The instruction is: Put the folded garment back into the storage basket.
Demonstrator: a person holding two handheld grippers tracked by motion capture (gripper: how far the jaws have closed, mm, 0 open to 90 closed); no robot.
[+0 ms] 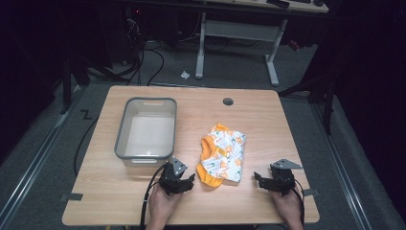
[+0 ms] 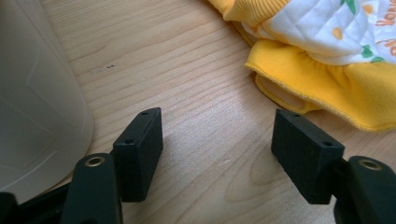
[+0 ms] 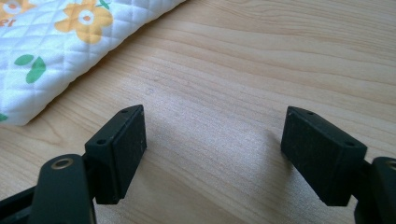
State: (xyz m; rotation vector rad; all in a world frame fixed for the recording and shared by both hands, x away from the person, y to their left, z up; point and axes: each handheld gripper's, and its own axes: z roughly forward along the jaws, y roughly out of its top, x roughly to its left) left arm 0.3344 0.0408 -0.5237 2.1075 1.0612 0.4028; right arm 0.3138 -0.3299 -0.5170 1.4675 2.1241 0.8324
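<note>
Both your jaws gape, empty, flanking the folded garment

Left gripper: yellow hem ahead-right of the jaws; right gripper: quilted edge ahead-left; probably pinch both edges low against the surface.

Person's forearms cut off at bottom edge; garment type unclear, perhaps baby clothing.

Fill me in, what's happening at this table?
A person holds a tool in each hand at the near edge of a wooden table. The left tool and the right tool are both open, holding nothing, and flank a folded yellow and white floral quilted garment lying flat between them. An empty grey plastic bin sits to the left. Nothing is grasped yet.
</note>
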